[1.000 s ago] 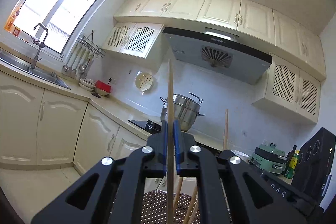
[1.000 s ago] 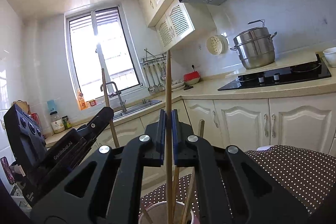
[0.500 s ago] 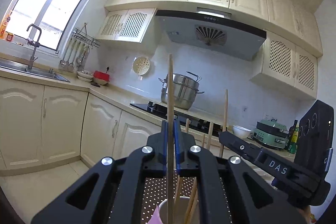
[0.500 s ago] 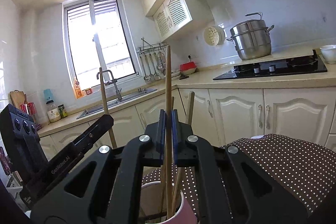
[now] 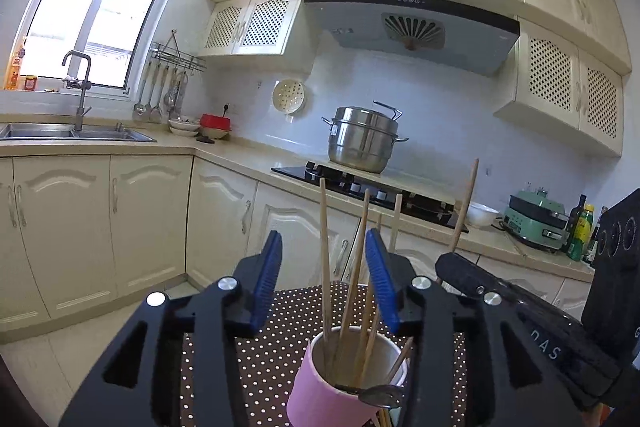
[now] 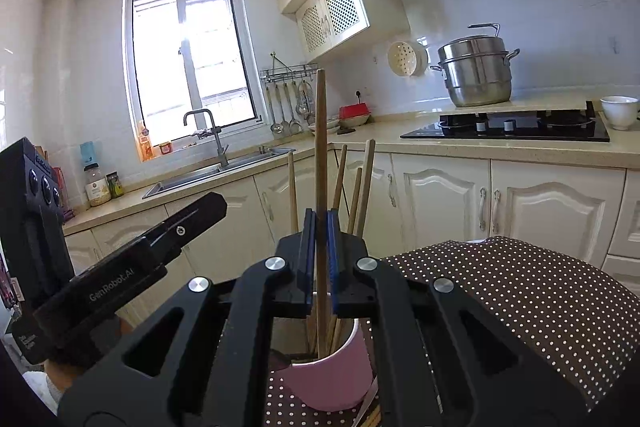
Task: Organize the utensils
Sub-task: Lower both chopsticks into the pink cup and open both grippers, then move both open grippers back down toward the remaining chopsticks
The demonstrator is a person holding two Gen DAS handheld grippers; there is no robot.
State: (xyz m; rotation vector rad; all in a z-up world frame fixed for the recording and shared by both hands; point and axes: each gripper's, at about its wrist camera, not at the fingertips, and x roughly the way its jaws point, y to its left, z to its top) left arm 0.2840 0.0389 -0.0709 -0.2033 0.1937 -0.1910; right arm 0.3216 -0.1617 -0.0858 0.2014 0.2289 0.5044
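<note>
A dotted brown cloth (image 5: 276, 355) covers the bench, and on it stands a pink cup (image 5: 320, 393) holding several wooden chopsticks (image 5: 352, 299). The left claw (image 5: 324, 277) has just been opening; its blue pads stand apart, with loose chopsticks between them untouched. The right claw (image 6: 321, 255) is clamped on one upright chopstick (image 6: 320, 147) whose lower end sits in the cup.

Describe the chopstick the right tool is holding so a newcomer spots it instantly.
Find the pink cup on the polka-dot cloth. Several wooden chopsticks stand in it; the one you want is clamped upright in the right tool and rises highest.
</note>
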